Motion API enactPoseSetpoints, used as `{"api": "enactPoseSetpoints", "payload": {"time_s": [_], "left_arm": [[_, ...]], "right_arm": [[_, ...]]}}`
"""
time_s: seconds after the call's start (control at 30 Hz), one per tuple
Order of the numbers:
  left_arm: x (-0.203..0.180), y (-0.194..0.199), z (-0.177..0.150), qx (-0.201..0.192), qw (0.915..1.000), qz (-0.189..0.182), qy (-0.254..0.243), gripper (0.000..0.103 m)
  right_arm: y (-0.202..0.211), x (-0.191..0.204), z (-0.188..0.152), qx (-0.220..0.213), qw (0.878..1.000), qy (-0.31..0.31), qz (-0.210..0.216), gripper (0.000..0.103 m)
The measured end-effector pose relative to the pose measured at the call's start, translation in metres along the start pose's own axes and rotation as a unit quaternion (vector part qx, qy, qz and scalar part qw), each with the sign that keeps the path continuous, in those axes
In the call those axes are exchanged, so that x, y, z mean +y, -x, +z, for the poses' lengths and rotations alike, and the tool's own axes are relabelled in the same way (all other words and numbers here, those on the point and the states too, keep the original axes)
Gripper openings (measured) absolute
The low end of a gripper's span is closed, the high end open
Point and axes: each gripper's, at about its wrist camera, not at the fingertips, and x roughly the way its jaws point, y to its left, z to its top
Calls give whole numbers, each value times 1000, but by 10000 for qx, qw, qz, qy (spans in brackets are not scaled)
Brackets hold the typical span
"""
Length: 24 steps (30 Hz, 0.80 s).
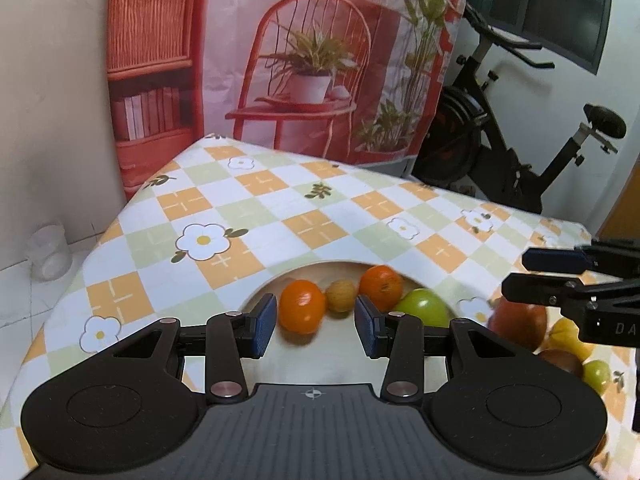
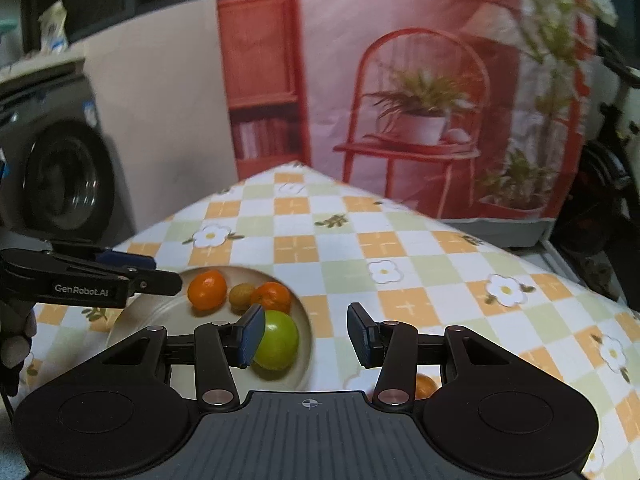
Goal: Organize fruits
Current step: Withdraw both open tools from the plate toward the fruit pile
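On checked tablecloth point(image 1: 304, 208), fruit plate point(image 2: 168, 312)

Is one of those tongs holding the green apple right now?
No, the green apple lies on the plate with two oranges, and both tongs stand open and empty.

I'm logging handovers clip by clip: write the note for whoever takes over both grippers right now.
Left gripper: jaws open, empty, above the plate.
Right gripper: jaws open, empty, beside the plate's right rim.
Done: two oranges, a small tan fruit and a green apple lie in the plate.
Left: a reddish fruit, a yellow one, another dark one and a small green one remain on the tablecloth.
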Motion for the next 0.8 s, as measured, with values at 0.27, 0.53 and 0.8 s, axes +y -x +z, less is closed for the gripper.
{"api": "enactPoseSetpoints", "payload": {"time_s": [0.27, 0.53, 0.8], "left_arm": [[-37, 16, -11, -106, 9998, -186, 8, 45], [-81, 25, -34, -107, 9990, -425, -129, 45], [-116, 25, -63, 187, 9948, -783, -621, 45]], "right_arm": [[51, -26, -36, -406, 9978, -411, -319, 42], [95, -52, -91, -667, 9888, -1146, -679, 42], [123, -50, -136, -574, 9875, -1292, -694, 42]]}}
